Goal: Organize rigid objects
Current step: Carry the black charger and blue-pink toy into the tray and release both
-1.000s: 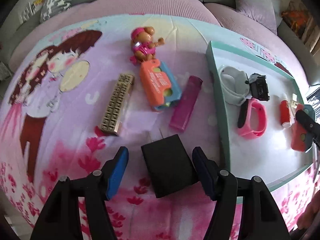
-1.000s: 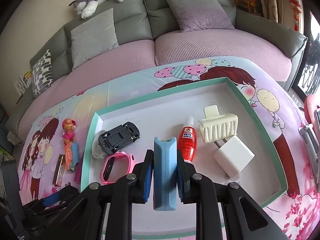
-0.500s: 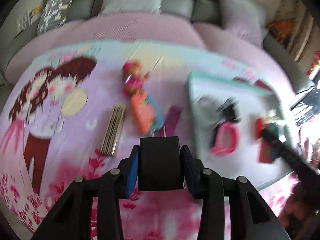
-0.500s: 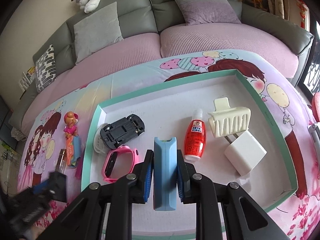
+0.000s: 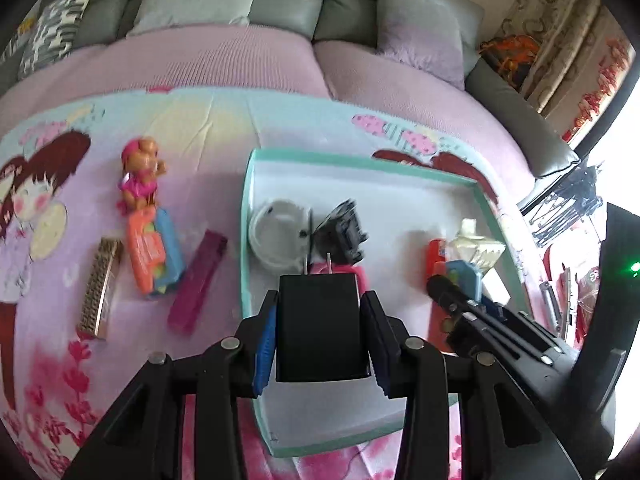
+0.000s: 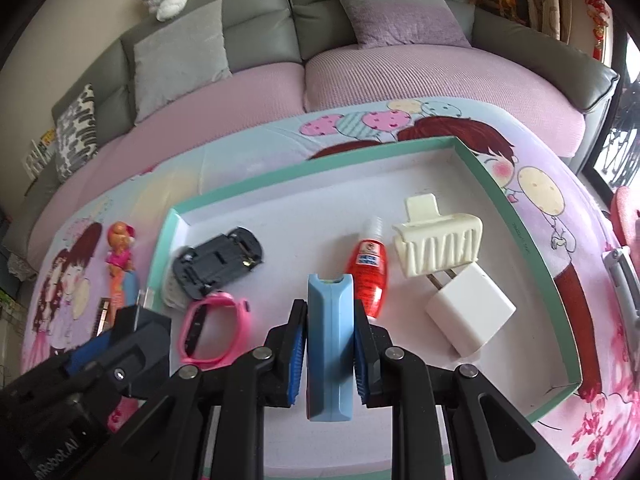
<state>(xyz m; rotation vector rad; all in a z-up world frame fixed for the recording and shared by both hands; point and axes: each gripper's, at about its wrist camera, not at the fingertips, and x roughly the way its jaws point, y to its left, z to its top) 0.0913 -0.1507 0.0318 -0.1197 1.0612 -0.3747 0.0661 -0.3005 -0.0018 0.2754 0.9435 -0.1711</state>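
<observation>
My left gripper [image 5: 320,344] is shut on a black plug charger [image 5: 320,324], prongs forward, held above the near left part of the teal-rimmed white tray [image 5: 245,216]. My right gripper [image 6: 330,344] is shut on a blue case [image 6: 329,340] above the tray [image 6: 516,232]. In the tray lie a black toy car [image 6: 218,260], a pink watch band [image 6: 214,330], a red bottle [image 6: 370,268], a cream hair claw [image 6: 438,246] and a white charger [image 6: 468,314]. The left gripper also shows at the lower left of the right wrist view [image 6: 116,344].
On the cartoon cloth left of the tray lie a toy dog figure [image 5: 140,172], an orange and blue toy [image 5: 154,254], a magenta bar [image 5: 198,282] and a gold harmonica [image 5: 100,288]. A grey sofa [image 6: 280,20] with pink covers stands behind.
My left gripper closed on the black charger, lifted it off the cloth and carried it right, over the tray. My right gripper kept hold of the blue case and drew slightly closer to the tray.
</observation>
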